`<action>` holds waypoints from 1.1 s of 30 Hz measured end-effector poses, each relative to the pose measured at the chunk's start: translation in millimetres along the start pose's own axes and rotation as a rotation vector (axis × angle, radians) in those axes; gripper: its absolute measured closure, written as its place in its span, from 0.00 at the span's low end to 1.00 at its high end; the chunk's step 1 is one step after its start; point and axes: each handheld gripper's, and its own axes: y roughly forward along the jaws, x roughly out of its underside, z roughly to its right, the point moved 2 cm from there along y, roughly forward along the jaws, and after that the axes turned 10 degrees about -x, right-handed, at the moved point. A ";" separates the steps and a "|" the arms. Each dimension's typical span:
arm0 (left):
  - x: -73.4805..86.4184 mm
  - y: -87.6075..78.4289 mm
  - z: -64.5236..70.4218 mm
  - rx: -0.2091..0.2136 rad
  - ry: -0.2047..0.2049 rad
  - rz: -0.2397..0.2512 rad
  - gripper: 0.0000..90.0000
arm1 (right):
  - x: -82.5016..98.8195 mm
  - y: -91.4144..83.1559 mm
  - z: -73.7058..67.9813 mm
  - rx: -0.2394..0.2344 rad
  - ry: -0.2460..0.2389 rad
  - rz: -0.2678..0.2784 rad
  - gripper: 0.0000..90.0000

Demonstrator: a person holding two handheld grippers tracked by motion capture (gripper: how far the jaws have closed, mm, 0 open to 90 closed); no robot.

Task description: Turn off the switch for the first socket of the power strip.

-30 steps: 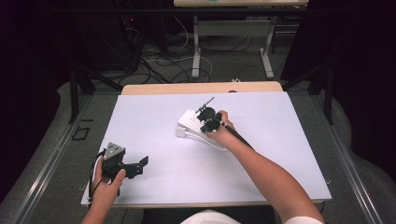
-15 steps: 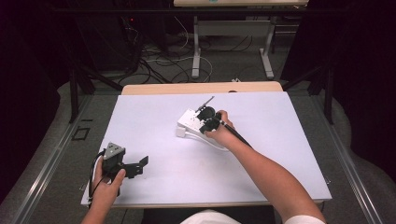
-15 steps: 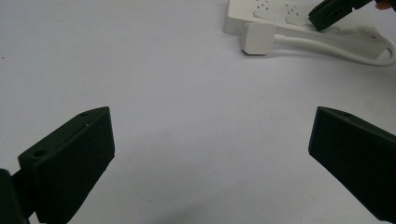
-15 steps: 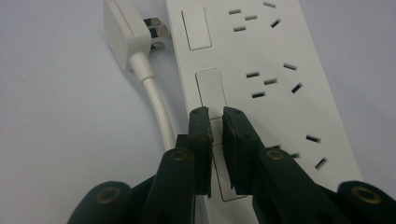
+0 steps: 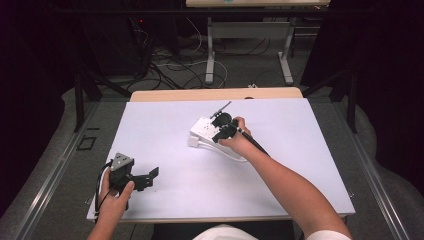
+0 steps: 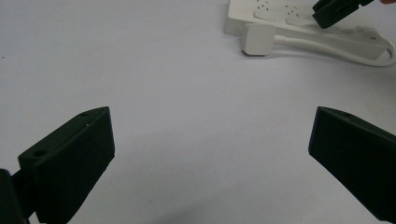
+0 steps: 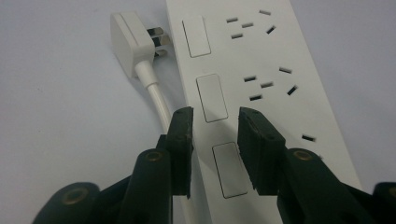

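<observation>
A white power strip (image 5: 204, 128) lies at the middle of the table, with its white plug (image 5: 193, 142) and cable (image 5: 234, 155) beside it. My right gripper (image 5: 223, 128) is over the strip. In the right gripper view the strip (image 7: 280, 51) has three rocker switches in a row, and my right gripper (image 7: 212, 119) stands narrowly open astride the middle switch (image 7: 211, 97), holding nothing. The plug (image 7: 130, 39) lies unplugged at the strip's side. My left gripper (image 5: 145, 177) rests near the front left, wide open and empty (image 6: 210, 135), facing the strip (image 6: 299, 18) and plug (image 6: 258, 39).
A white sheet (image 5: 300, 150) covers the table, with bare surface around the strip on all sides. A wooden edge (image 5: 215, 94) shows at the far side. Cables and table legs (image 5: 210, 50) stand on the floor beyond.
</observation>
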 end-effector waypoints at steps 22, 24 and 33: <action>0.0 -0.1 -0.4 0.002 -0.011 0.008 0.00 | -6.2 -11.4 -6.6 0.010 -0.007 0.005 0.46; -0.1 -0.3 -0.5 0.003 -0.010 0.005 0.00 | -6.3 -13.1 -6.8 0.010 -0.005 0.002 0.44; 0.1 0.0 -0.3 0.002 -0.015 0.006 0.00 | -3.7 -14.8 -8.1 -0.014 0.017 0.041 0.32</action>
